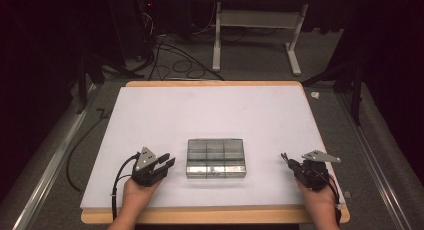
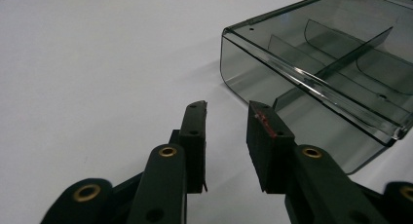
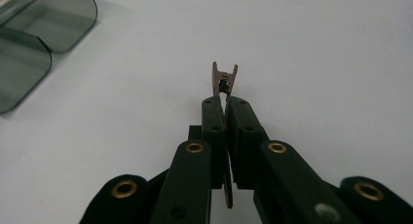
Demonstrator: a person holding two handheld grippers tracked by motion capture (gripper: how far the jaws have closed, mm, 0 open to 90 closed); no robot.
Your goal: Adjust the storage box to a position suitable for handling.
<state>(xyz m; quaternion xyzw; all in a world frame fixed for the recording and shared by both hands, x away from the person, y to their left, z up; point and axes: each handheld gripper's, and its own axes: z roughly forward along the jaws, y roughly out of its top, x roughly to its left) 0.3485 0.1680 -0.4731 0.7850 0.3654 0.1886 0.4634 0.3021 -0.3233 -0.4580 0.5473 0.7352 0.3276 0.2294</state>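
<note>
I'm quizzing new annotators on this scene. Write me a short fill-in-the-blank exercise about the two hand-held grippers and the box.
1. The left hand-held gripper has its jaws ____.
2. The right hand-held gripper is shut on a small ____.
3. The clear box lies ____ the two grippers on the white table.
4. Dividers split the box into ____ compartments.

Missing words: open; clip; between; six
</note>
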